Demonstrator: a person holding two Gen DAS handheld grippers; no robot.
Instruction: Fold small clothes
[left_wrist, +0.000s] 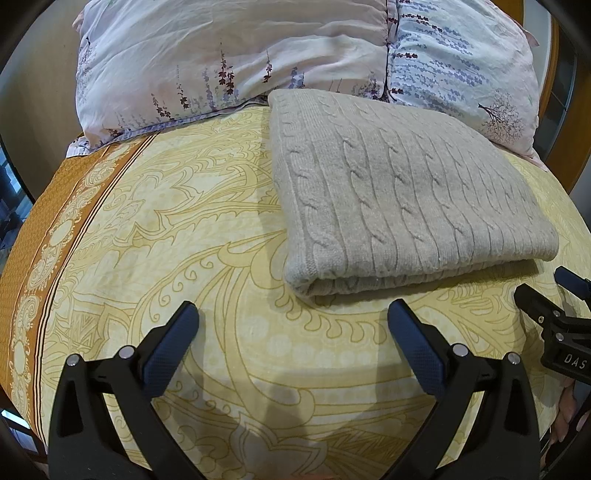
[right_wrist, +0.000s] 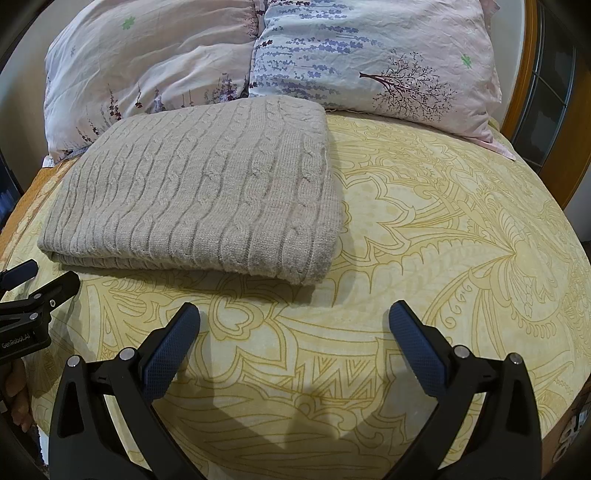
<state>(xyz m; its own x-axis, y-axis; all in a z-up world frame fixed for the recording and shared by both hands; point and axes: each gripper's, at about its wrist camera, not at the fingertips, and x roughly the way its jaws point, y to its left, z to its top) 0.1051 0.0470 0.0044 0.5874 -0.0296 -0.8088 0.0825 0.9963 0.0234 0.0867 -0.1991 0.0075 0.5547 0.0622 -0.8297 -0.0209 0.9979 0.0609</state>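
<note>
- The grey cable-knit garment is seen lying on the yellow patterned bedspread, already folded into a thick, neat rectangle, with its far edge close against the floral pillows; whether pillow and knit actually touch cannot be told.
- The left claw is held wide open over the bedspread, just short of the garment's near folded edge, and nothing is gripped by it.
- The right claw is likewise spread open and empty, near the garment's near right corner; each claw is glimpsed at the edge of the other's view.
- The fold is judged to be essentially complete, so the chief risk lies in it being disturbed: if a fingertip were dragged across the near edge, the loose knit could be snagged and the top layer pulled askew.
- Should a further fold be attempted, only the upper layer might be caught by a shallow pinch, and the bundle would then be opened rather than doubled.
- The knit is expected to be soft and stretchy, so a lift from one corner alone could let the stack sag and slide apart.
- The bedspread could be pinched along with the garment if the claws were pressed down too far, and the folded stack would be shifted as the cloth bunched.
</note>
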